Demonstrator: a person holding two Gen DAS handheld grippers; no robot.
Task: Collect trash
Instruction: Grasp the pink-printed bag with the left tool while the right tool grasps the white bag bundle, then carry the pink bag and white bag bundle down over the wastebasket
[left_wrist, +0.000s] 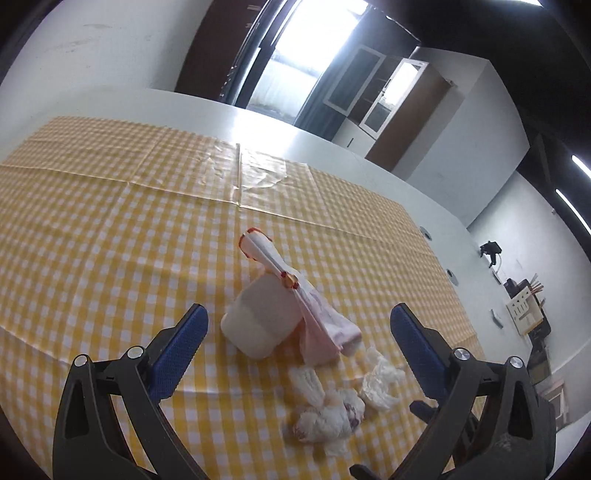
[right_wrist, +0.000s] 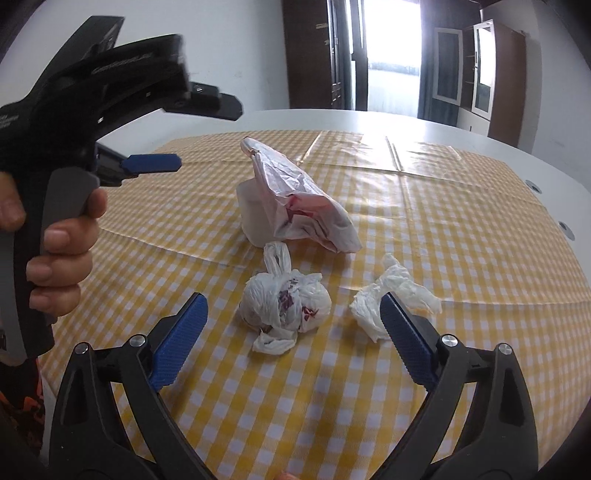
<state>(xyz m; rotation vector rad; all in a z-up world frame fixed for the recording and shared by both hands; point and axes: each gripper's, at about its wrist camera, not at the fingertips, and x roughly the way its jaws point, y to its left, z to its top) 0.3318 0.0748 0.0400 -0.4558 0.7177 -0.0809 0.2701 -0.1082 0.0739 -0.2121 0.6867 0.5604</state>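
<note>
On the yellow checked tablecloth (left_wrist: 92, 206) lie a white cup on its side (left_wrist: 258, 321), a folded paper wrapper (left_wrist: 314, 317) leaning on it, a knotted white plastic bag (left_wrist: 328, 417) and a crumpled tissue (left_wrist: 380, 380). My left gripper (left_wrist: 295, 332) is open and empty, hovering just before the cup. In the right wrist view my right gripper (right_wrist: 293, 321) is open and empty, with the knotted bag (right_wrist: 284, 302) between its fingers' line. The tissue (right_wrist: 395, 295) lies by its right finger. The cup (right_wrist: 255, 214) and wrapper (right_wrist: 303, 199) lie beyond. The left gripper (right_wrist: 151, 162) shows at upper left.
A clear plastic sheet (left_wrist: 258, 170) lies flat on the far part of the cloth. The white table (right_wrist: 480, 133) extends past the cloth, with round cable holes (right_wrist: 565, 229) on the right. Cabinets and a bright doorway stand behind.
</note>
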